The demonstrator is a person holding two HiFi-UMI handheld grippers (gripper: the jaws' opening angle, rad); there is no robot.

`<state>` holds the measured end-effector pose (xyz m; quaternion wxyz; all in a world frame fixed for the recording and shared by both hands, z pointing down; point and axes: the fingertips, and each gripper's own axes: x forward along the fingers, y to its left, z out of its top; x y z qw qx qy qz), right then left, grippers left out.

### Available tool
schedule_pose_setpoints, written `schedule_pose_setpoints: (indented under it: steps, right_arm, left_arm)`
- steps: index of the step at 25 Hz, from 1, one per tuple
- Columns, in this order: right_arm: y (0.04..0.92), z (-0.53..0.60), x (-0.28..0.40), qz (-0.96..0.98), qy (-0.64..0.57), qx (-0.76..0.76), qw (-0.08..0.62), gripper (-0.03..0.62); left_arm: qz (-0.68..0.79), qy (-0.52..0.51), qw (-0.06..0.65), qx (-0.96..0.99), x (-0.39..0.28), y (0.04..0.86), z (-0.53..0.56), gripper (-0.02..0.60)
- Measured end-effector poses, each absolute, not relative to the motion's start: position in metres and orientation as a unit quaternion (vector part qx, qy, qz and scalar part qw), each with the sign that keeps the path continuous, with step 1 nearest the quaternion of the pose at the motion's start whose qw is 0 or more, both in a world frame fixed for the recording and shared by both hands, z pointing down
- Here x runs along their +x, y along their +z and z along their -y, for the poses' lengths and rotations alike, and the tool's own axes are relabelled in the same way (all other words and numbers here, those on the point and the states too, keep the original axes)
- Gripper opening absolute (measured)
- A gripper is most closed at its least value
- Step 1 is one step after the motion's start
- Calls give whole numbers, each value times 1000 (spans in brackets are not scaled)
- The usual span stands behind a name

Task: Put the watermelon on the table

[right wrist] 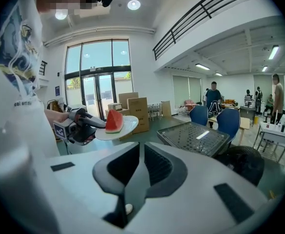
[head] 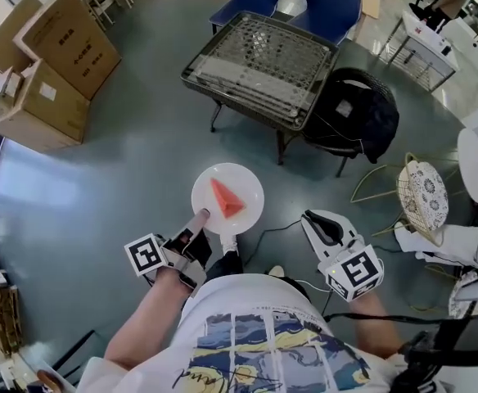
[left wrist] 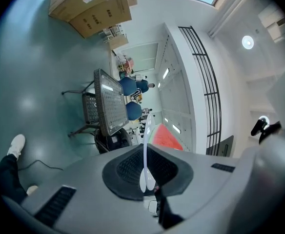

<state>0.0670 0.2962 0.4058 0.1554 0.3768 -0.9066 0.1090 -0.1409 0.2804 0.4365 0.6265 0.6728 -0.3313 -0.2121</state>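
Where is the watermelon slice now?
In the head view's middle, the watermelon slice lies on the white plate, held by its rim in the left hand-held gripper above the floor, short of the mesh-topped table.

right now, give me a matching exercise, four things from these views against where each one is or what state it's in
Things:
1. red watermelon wedge
2. round white plate
3. dark metal mesh-top table
4. right gripper

Places or states:
A. jaws together, nothing between them
B. stands ahead, next to the blue chairs
C. rim clamped in the jaws of the left gripper
D. lies on the plate

Pairs: 1-D, 2-C, 3-B, 4-A
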Motion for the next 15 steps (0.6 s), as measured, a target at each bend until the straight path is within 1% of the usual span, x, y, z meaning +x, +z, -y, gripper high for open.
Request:
schedule_pose_setpoints:
  steps: [9, 15]
  right_arm:
    - [391, -188, -14, 895, 103, 411, 142, 14]
    - [400, -133, -7, 888, 112, 419, 151, 14]
  left_arm:
    - [306, -185, 629, 690, -203, 436, -157, 15]
    - [298, -192, 634, 687, -203, 449, -86, 15]
